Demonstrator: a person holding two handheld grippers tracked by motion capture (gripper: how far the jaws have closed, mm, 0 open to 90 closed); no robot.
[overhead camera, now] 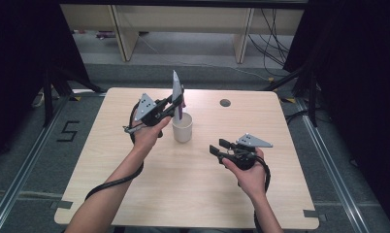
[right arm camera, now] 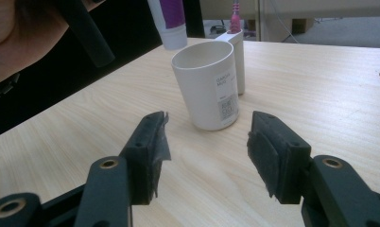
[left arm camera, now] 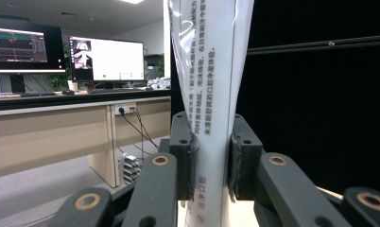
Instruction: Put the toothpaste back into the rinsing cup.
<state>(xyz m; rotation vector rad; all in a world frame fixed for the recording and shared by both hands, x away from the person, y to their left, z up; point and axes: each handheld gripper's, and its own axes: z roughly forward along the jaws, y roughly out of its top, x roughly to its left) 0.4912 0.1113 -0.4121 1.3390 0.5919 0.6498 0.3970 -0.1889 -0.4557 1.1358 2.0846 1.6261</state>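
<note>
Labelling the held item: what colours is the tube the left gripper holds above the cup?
The squeeze tube is white with a purple band near its cap end; right gripper view shows it best.

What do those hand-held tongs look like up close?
Both the left tongs and the right tongs are black, with two blocky padded jaws, brass-coloured pivot pins, a grey three-cornered plate on top and a thick black cable trailing back. The person's forearms are bare.

Your left gripper (overhead camera: 177,104) is clamped on a white and purple tube (overhead camera: 176,92), held upright with its lower end just above the white cup (overhead camera: 182,129). The cup stands near the middle of the wooden table (overhead camera: 135,194). Your right gripper (overhead camera: 221,147) hovers to the cup's right, its 2 jaws spread apart and holding nothing.
</note>
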